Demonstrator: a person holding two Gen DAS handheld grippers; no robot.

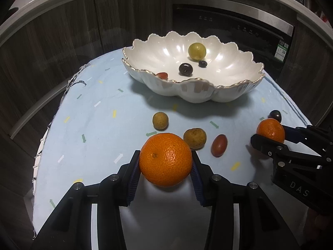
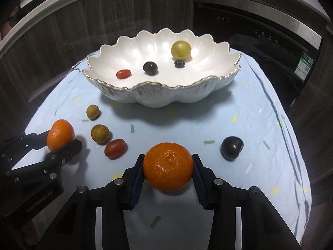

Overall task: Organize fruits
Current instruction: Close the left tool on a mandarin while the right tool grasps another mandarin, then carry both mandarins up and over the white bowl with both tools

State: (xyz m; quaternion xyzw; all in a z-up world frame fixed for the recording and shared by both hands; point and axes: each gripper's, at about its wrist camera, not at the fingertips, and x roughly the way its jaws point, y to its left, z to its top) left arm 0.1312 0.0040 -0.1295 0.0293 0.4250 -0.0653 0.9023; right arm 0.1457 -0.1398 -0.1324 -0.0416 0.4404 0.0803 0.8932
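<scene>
My left gripper point(image 1: 165, 156) is shut on a mandarin point(image 1: 165, 166), its blue pads pressing both sides just above the cloth. My right gripper point(image 2: 168, 159) is likewise shut on a second mandarin point(image 2: 168, 170). Each wrist view shows the other gripper off to the side, the right gripper point(image 1: 270, 134) at the right edge and the left gripper point(image 2: 62, 138) at the left. Beyond both stands a white scalloped bowl point(image 1: 187, 81) point(image 2: 145, 85) with a gold rim. It holds a yellow-green fruit point(image 2: 180, 50), a dark cherry point(image 2: 149, 67), a blueberry point(image 2: 179, 63) and a red tomato point(image 2: 123, 74).
Loose on the pale blue cloth point(image 2: 187, 125) lie two brownish round fruits point(image 2: 93, 111) point(image 2: 100, 133), a red cherry tomato point(image 2: 115, 148) and a dark plum point(image 2: 231, 147). The cloth's edges drop off left and right. Dark cabinets and an oven point(image 2: 260, 31) stand behind.
</scene>
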